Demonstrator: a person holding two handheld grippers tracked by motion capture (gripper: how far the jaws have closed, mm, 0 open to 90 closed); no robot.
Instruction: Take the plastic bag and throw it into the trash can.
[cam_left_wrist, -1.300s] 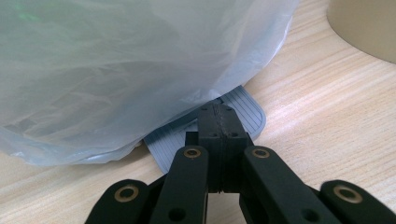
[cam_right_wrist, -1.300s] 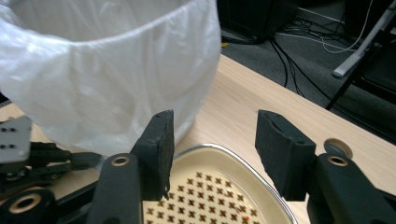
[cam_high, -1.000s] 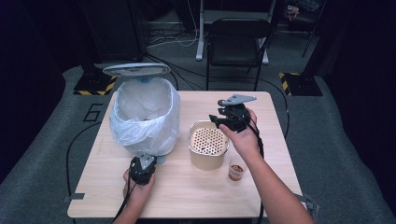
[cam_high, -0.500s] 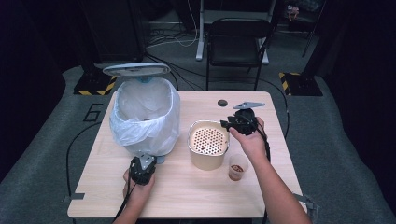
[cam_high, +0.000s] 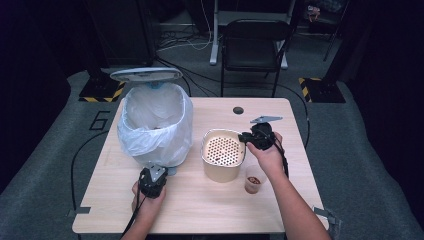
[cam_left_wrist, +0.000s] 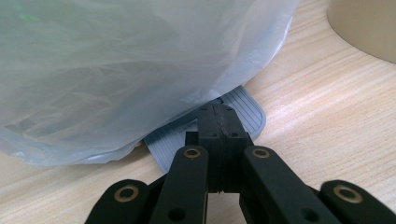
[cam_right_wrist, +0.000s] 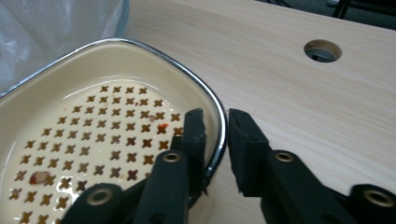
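We're on the strainer tub (cam_high: 223, 155), cream w/ perforated insert, sitting just right of the pedal bin (cam_high: 156, 125), small cup (cam_high: 253, 178) at its near-right. Looks stiff, light-ish, prob slick and wet inside, so best hold is the metal rim. R gripper (cam_right_wrist: 215, 122) has just been closing, jaws straddling that rim, pinching the wall. L gripper (cam_left_wrist: 217, 122) pressed together, resting on the bin's pedal (cam_left_wrist: 243, 112).

Cream perforated strainer bowl (cam_high: 223, 155), upright, beside lined bin (cam_high: 155, 125)
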